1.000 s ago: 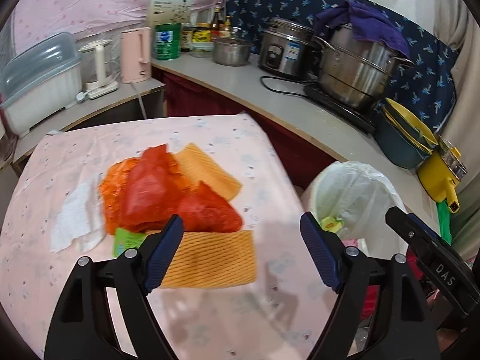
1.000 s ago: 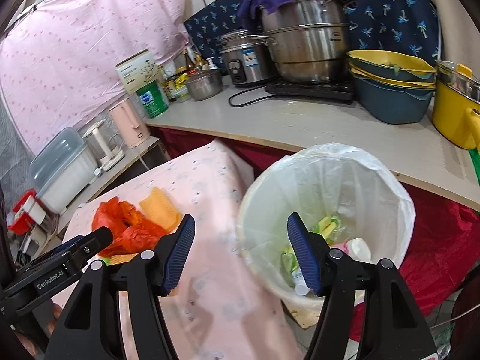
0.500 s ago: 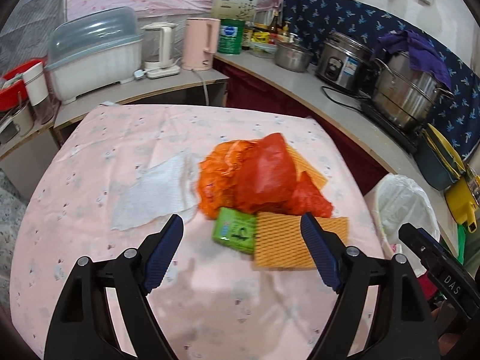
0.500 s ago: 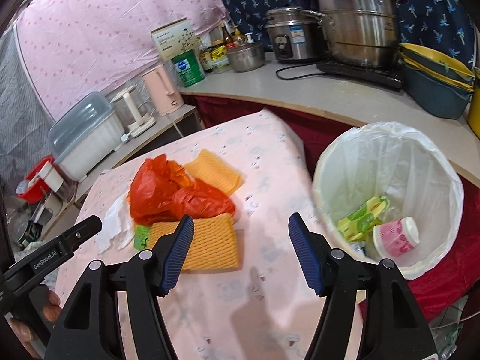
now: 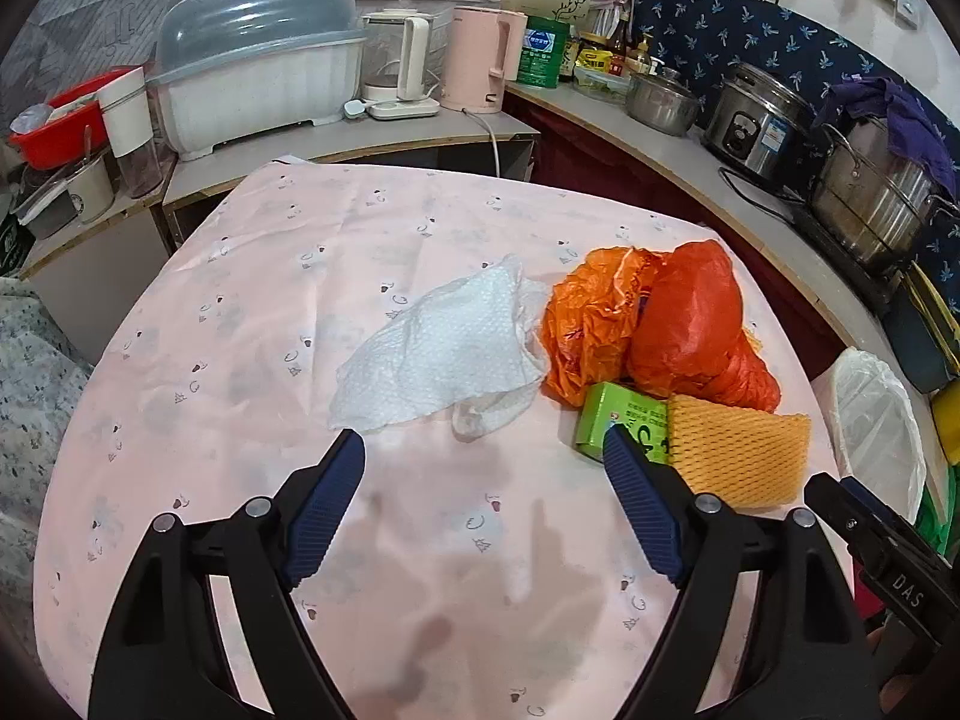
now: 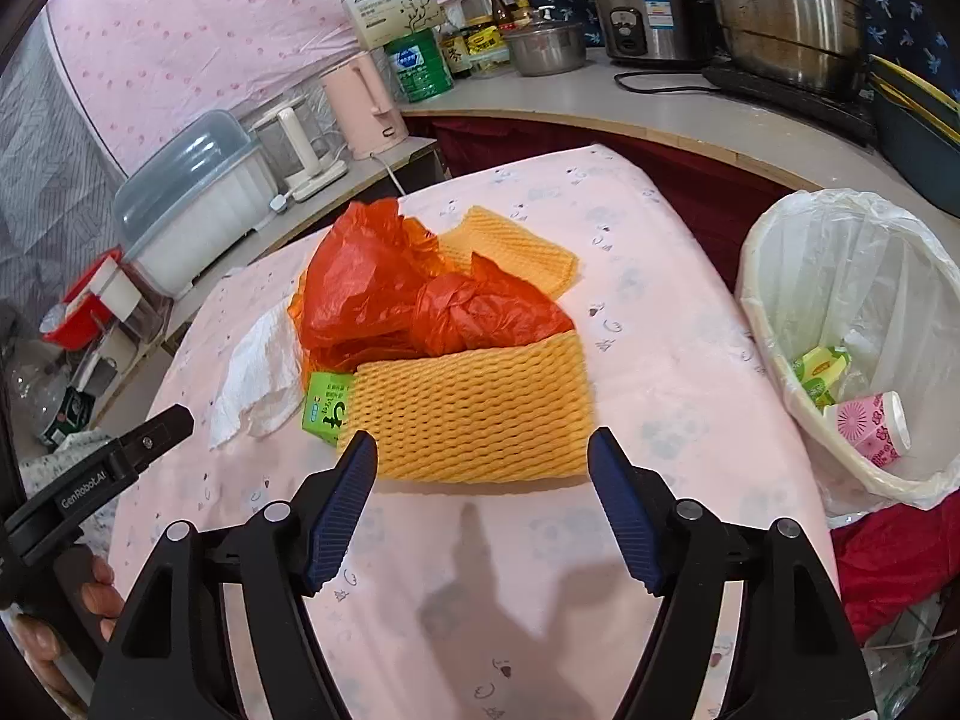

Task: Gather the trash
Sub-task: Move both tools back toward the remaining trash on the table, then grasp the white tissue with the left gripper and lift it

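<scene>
Trash lies on the pink tablecloth [image 5: 252, 312]: a white paper towel [image 5: 444, 348], crumpled orange and red plastic bags [image 5: 660, 318], a small green box [image 5: 624, 417] and a yellow foam net [image 5: 738, 456]. My left gripper [image 5: 483, 450] is open and empty, just short of the paper towel. My right gripper [image 6: 483, 450] is open and empty, close in front of the yellow foam net [image 6: 474, 408]. A second foam net [image 6: 510, 249] lies behind the red bags [image 6: 414, 300]. The white-lined trash bin [image 6: 858, 330] stands to the right of the table and holds a pink cup and green wrappers.
A counter runs behind and to the right with a plastic dish box [image 5: 258, 72], a pink kettle [image 5: 480, 60], a rice cooker [image 5: 756, 120] and a large steel pot [image 5: 870, 198]. The table edge drops off beside the bin [image 5: 876, 420].
Both grippers have swung left, away from the bin. The left now faces the paper towel, the right faces the yellow foam net. Both stayed open.
</scene>
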The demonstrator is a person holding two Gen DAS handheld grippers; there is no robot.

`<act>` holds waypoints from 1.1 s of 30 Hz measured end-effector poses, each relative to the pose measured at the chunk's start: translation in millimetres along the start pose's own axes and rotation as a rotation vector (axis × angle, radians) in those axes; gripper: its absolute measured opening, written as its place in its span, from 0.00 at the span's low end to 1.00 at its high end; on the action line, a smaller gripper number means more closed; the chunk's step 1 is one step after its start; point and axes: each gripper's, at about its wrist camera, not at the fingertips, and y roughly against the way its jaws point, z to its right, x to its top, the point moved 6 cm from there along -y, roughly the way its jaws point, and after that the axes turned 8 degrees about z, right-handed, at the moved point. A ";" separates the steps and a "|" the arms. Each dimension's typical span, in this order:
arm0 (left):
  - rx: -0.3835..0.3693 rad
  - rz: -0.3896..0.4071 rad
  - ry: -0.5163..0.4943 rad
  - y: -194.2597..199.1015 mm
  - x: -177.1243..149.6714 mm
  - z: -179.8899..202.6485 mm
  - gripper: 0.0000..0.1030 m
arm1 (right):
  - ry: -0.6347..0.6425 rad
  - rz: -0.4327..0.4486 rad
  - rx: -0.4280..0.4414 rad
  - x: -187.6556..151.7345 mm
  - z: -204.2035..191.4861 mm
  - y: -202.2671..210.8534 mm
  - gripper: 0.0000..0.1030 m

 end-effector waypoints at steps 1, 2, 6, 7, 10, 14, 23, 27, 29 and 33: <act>0.003 -0.001 0.000 -1.3 0.3 -2.9 0.76 | 0.001 -0.002 -0.002 -0.5 -0.3 -2.1 0.70; 0.005 -0.002 0.002 -2.9 0.8 -5.6 0.78 | -0.002 -0.004 -0.003 -0.6 -0.5 -4.7 0.70; 0.010 -0.009 0.015 -12.9 4.5 -13.7 0.80 | -0.015 -0.007 -0.013 2.2 2.9 -12.0 0.70; 0.009 -0.013 0.017 -16.6 5.7 -14.3 0.80 | -0.018 -0.007 -0.016 3.4 4.3 -13.4 0.70; 0.012 -0.023 0.012 -29.2 10.0 -13.4 0.80 | -0.025 -0.008 -0.025 5.7 7.7 -18.2 0.70; 0.007 -0.042 0.014 -48.9 15.8 -9.7 0.80 | -0.033 -0.011 -0.037 8.2 13.2 -24.6 0.70; 0.036 -0.064 -0.040 -94.4 29.1 1.0 0.65 | -0.044 -0.024 -0.044 12.9 21.0 -38.2 0.70; 0.034 -0.092 -0.047 -105.8 25.1 2.2 0.43 | -0.048 -0.033 -0.048 13.0 23.5 -44.5 0.70; 0.025 -0.104 -0.050 -106.5 22.1 2.5 0.19 | -0.052 -0.038 -0.049 12.1 24.7 -46.2 0.70; 0.003 -0.094 -0.032 -94.0 22.1 -1.5 0.07 | -0.056 -0.037 -0.045 11.8 25.1 -45.8 0.70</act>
